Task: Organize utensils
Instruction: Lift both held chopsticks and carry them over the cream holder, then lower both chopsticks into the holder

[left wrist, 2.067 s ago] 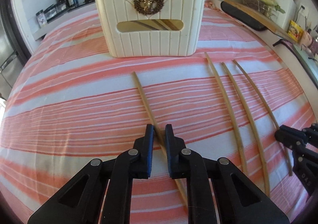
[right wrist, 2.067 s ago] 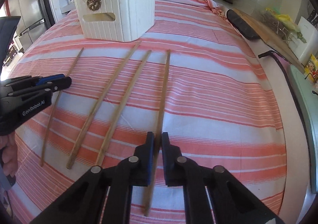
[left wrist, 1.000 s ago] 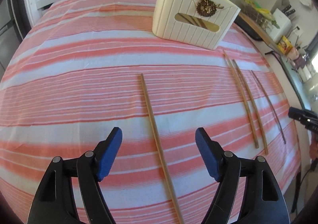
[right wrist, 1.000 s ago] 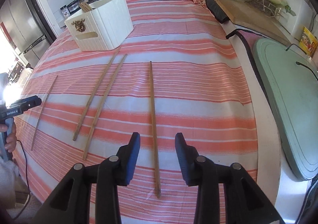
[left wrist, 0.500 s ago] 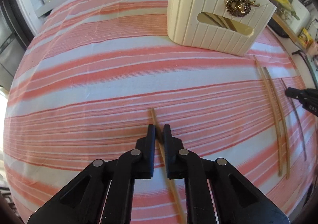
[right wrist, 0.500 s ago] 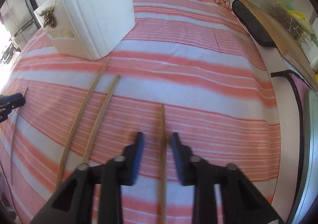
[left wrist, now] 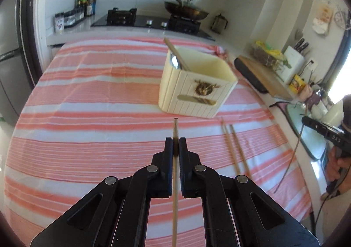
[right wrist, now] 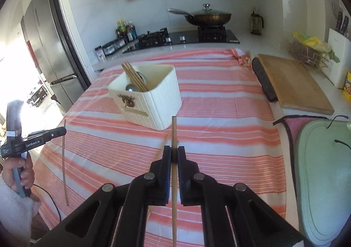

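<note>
My left gripper (left wrist: 175,148) is shut on a long wooden chopstick (left wrist: 175,181) and holds it lifted above the striped cloth. My right gripper (right wrist: 174,155) is shut on another chopstick (right wrist: 174,181), also lifted. The cream utensil holder (left wrist: 197,87) stands ahead, with chopsticks and a spoon inside; it also shows in the right wrist view (right wrist: 149,98). Two chopsticks (left wrist: 234,148) lie on the cloth to the right of my left gripper. The right gripper shows at the far right of the left wrist view (left wrist: 307,121), the left gripper at the far left of the right wrist view (right wrist: 61,132).
The table carries a pink and white striped cloth (left wrist: 87,104). A wooden cutting board (right wrist: 294,82) and a dark roll (right wrist: 263,80) lie at the right. A green mat (right wrist: 322,170) is at the right edge. A stove with a pan (right wrist: 208,16) stands behind.
Both grippers closed on a chopstick each and lifted them off the cloth. Both views now look level over the table at the holder.
</note>
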`<state>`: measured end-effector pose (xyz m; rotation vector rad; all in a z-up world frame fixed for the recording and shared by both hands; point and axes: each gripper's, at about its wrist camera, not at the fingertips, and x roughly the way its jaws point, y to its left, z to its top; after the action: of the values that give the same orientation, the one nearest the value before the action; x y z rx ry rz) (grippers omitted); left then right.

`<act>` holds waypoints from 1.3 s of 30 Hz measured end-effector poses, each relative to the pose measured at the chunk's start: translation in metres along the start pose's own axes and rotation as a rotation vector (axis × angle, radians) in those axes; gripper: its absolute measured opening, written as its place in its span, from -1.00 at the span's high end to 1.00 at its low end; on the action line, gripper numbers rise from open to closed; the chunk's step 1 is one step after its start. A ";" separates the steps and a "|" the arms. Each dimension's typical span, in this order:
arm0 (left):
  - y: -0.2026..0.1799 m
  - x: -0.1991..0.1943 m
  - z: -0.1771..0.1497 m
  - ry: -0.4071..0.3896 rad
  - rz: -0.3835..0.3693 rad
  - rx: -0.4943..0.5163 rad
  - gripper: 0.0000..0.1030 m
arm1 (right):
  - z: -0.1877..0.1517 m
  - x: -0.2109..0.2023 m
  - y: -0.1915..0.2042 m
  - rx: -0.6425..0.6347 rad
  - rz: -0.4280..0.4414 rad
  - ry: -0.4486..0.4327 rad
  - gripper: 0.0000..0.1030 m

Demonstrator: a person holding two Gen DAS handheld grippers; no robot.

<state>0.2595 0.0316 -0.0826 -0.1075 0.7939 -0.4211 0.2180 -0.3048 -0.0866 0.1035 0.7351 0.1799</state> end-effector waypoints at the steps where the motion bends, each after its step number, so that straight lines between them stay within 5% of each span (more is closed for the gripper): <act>1: -0.001 -0.008 0.004 -0.021 -0.011 0.002 0.94 | 0.001 -0.010 0.002 -0.002 0.002 -0.026 0.89; 13: -0.010 -0.061 0.023 -0.160 -0.032 0.014 0.94 | 0.011 -0.072 0.020 -0.002 -0.006 -0.205 0.89; 32: -0.007 -0.077 0.027 -0.179 -0.043 0.027 0.94 | 0.023 -0.074 0.028 -0.025 -0.002 -0.221 0.89; 39: -0.009 -0.085 0.055 -0.200 -0.084 0.010 0.94 | 0.049 -0.067 0.031 -0.043 -0.005 -0.235 0.89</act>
<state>0.2428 0.0542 0.0153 -0.1713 0.5918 -0.4862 0.1983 -0.2893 -0.0012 0.0806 0.4969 0.1755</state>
